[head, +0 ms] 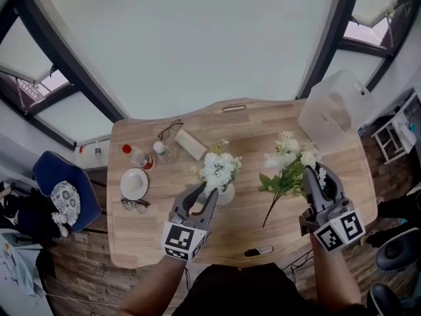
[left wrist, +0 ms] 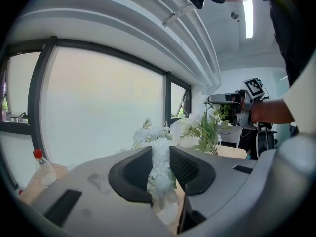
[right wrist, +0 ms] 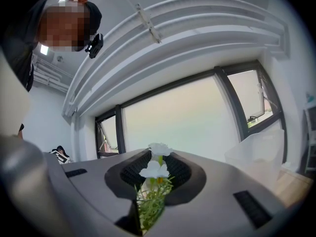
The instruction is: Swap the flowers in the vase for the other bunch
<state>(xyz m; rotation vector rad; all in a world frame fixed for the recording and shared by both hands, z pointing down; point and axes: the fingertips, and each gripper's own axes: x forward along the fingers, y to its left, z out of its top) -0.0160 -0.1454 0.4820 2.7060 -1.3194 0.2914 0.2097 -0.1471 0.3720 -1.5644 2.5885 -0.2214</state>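
On the wooden table (head: 253, 133) stands a small white vase (head: 226, 195) with a bunch of white flowers (head: 219, 168) in it. My left gripper (head: 204, 192) reaches in from the near side, just above the vase. In the left gripper view its pads (left wrist: 183, 168) press on that bunch (left wrist: 160, 164). My right gripper (head: 314, 174) is shut on the other bunch (head: 287, 158), white blooms with green leaves, held above the table with a stem hanging down. In the right gripper view the green stems (right wrist: 150, 201) sit between the jaws.
At the table's left are a white plate (head: 134, 184), two pairs of glasses (head: 135, 205), a red-capped bottle (head: 137, 157), a small bottle (head: 160, 151) and a white box (head: 190, 144). A clear plastic bin (head: 335, 107) stands at the far right. A blue chair (head: 60, 191) is left of the table.
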